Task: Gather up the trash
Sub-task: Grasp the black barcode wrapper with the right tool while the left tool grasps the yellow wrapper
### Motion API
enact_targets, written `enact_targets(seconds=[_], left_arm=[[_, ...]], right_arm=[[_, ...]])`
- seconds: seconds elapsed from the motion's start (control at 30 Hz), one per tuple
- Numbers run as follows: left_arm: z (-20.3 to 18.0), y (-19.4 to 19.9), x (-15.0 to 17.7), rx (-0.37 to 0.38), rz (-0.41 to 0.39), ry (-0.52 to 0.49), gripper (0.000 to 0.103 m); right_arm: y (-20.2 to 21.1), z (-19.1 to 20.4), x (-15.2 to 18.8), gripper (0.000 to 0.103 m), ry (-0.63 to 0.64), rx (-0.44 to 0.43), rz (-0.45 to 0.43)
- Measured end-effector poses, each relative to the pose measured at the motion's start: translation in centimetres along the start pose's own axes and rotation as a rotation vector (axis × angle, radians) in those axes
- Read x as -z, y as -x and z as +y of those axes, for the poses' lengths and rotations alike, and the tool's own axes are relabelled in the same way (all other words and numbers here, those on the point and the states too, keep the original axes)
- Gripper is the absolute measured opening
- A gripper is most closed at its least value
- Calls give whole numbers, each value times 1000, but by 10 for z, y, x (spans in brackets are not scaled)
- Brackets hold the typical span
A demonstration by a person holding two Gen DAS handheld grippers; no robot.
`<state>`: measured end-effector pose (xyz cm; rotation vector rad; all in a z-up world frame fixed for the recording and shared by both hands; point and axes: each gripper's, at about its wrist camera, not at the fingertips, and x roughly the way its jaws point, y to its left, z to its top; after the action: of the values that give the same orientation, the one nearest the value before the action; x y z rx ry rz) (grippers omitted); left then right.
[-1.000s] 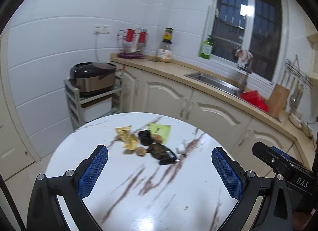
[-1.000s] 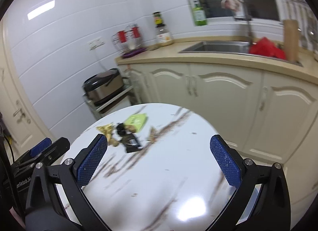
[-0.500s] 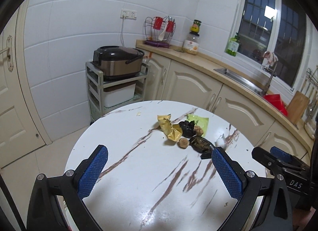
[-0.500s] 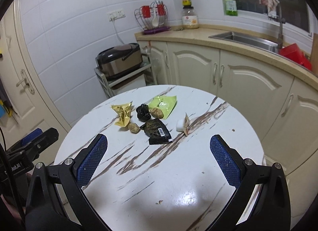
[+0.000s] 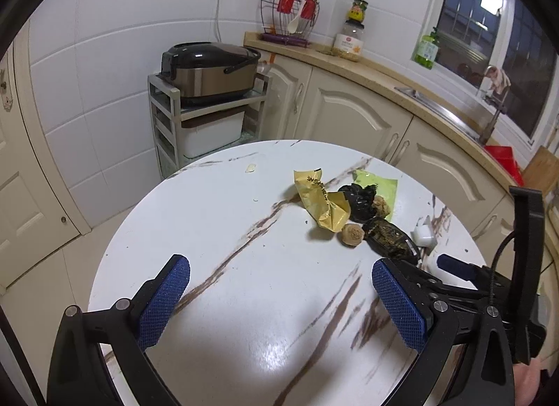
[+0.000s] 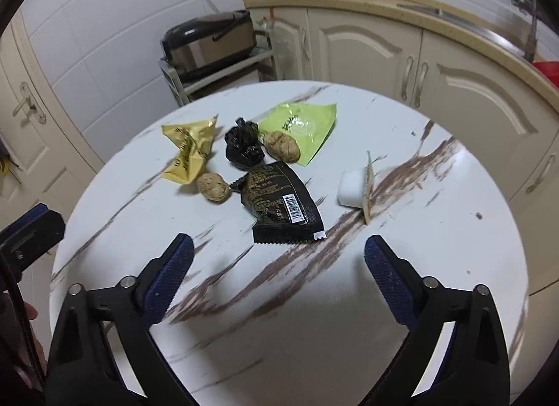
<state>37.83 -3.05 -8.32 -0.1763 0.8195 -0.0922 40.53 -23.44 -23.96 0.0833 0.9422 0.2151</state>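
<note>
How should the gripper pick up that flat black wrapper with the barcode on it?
The black wrapper lies flat on the table, so there is little to pinch in its middle. Probably best: the right gripper, open and nearest, comes from above at the near jagged edge, where the white corner curls up.

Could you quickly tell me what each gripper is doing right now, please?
Left gripper: open, holding nothing.
Right gripper: open, holding nothing, facing the black wrapper.

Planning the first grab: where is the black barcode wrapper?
Right wrist view: the black barcode wrapper lies mid-table, just ahead of the open right gripper, between a walnut and white cup.
</note>
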Motion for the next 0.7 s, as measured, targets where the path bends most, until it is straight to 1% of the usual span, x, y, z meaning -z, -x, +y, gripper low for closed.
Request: enact_targets(seconds=[0.1,0.2,0.3,0.33,0.37,0.4,0.43,0.47,0.7], left_arm=[[2,-20,-11,-2,11,1,102],[2,-39,-22,-3,21,-1,102],[1,-58,-28,-2,29,-8,102],[0,-64,-31,-3,33,-10,102],[-1,-71,-34,-4,37,-12,102],[-2,-78,-37,-4,40,-14,102],[-4,-81,-35,-4,41,-16,102],[-6,-88,-37,-3,45,-19,102],[-20,-130,-53,-4,52,-25,102]], right_arm=[[-18,-1,-5,88,5,10,18],[-33,-2,-10,79,15,29,31],[-42,1,-15,72,47,65,15],[-43,2,-16,66,58,68,10],[-44,4,-18,53,70,64,4],[-45,6,-19,47,87,62,-4],[-46,8,-19,37,104,71,-6],[-46,10,-20,31,110,66,-7],[-45,-1,-23,29,74,0,-9]])
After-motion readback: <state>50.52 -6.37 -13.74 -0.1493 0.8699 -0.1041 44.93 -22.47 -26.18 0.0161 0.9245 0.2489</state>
